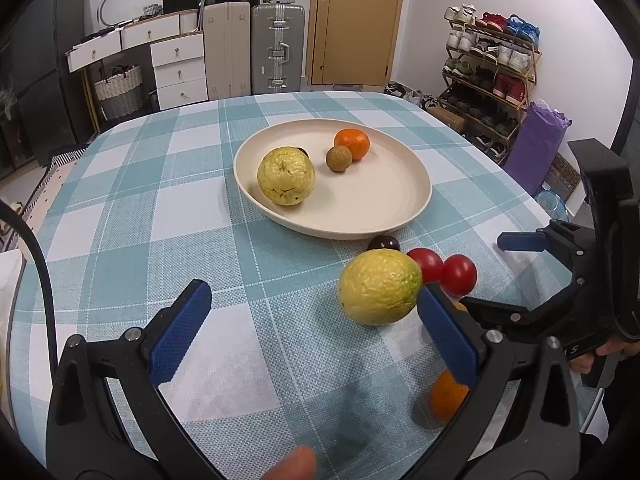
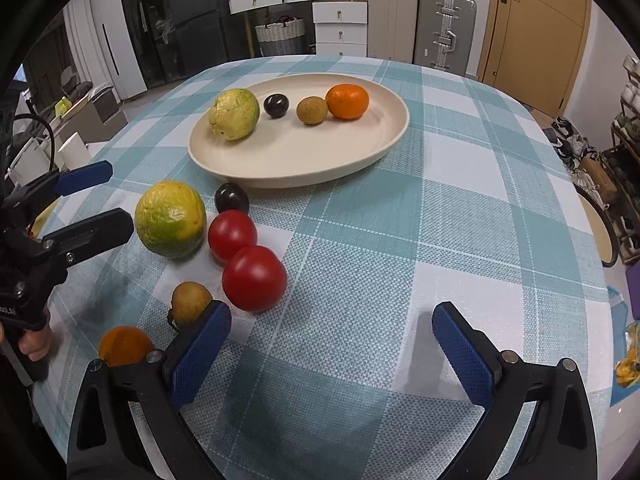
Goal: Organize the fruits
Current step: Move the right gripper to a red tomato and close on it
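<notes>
A cream plate [image 1: 400,216] [image 2: 360,160] holds a yellow guava [image 1: 286,176] [image 2: 234,114], a dark plum [image 2: 276,105], a brown longan [image 1: 339,158] [image 2: 312,110] and an orange [image 1: 353,143] [image 2: 347,101]. On the cloth lie a yellow-green guava [image 1: 378,286] [image 2: 171,219], a dark plum [image 1: 384,243] [image 2: 231,197], two red tomatoes [image 1: 459,274] [image 2: 254,278], a small brown fruit [image 2: 190,303] and an orange [image 1: 448,396] [image 2: 124,344]. My left gripper [image 1: 316,328] [image 2: 94,196] is open, its right finger beside the guava. My right gripper [image 2: 332,344] [image 1: 520,268] is open and empty.
The checked tablecloth [image 1: 200,240] covers a round table. Beyond it stand drawers [image 1: 180,72], suitcases [image 1: 276,48], a door [image 1: 356,20] and a shoe rack [image 1: 492,72]. A thumb [image 1: 296,466] shows at the bottom of the left wrist view.
</notes>
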The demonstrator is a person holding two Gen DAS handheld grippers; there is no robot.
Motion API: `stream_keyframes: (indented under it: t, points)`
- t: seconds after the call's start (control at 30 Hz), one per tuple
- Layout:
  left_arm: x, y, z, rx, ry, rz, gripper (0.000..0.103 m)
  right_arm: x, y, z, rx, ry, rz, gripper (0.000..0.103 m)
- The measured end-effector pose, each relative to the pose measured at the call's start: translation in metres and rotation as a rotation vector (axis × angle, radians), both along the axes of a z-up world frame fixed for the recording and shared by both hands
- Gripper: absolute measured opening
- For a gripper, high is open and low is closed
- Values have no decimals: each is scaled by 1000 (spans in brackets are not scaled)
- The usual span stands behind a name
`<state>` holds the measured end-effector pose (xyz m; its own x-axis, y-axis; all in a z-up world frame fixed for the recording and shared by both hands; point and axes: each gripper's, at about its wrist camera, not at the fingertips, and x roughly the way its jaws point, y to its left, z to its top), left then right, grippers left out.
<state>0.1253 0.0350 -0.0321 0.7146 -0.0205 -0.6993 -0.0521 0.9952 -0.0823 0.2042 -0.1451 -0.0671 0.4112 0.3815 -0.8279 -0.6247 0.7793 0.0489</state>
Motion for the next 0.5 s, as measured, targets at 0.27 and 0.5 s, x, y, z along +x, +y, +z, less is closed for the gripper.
stream_keyframes:
  t: [0.27, 0.5]
  points:
    - [1, 1, -1, 5, 6, 4, 103, 1, 10, -1, -14, -20, 22, 102]
    - [2, 2, -3, 8, 8, 6, 103, 2, 16, 0, -15, -31, 46, 92]
